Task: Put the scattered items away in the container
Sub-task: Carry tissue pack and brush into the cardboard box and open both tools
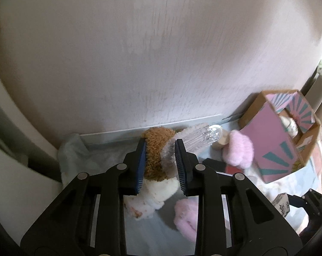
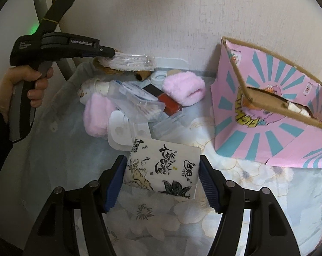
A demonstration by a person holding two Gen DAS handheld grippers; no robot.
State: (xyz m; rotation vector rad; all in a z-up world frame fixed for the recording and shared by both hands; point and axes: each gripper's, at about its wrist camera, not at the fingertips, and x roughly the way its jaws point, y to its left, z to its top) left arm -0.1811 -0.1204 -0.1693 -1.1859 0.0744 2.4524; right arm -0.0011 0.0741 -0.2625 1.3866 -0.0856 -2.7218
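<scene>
My left gripper (image 1: 158,147) is shut on a brown and white fluffy slipper (image 1: 156,155) and holds it in the air near the wall; a clear plastic piece (image 1: 203,136) sticks out past it. The slipper also shows in the right wrist view (image 2: 126,63), held by the left gripper (image 2: 109,52). My right gripper (image 2: 163,166) is closed around a tissue pack (image 2: 163,168) with black ink drawings, low over the floral cloth. The pink cardboard box (image 2: 267,115) stands open to the right, with items inside it.
On the cloth (image 2: 246,181) lies a pile: two pink fluffy slippers (image 2: 183,89) (image 2: 97,115), a clear box of cotton swabs (image 2: 137,104), white plastic holders (image 2: 122,132), a red and black item (image 2: 169,104), a small spool (image 2: 141,76). A wall stands close behind.
</scene>
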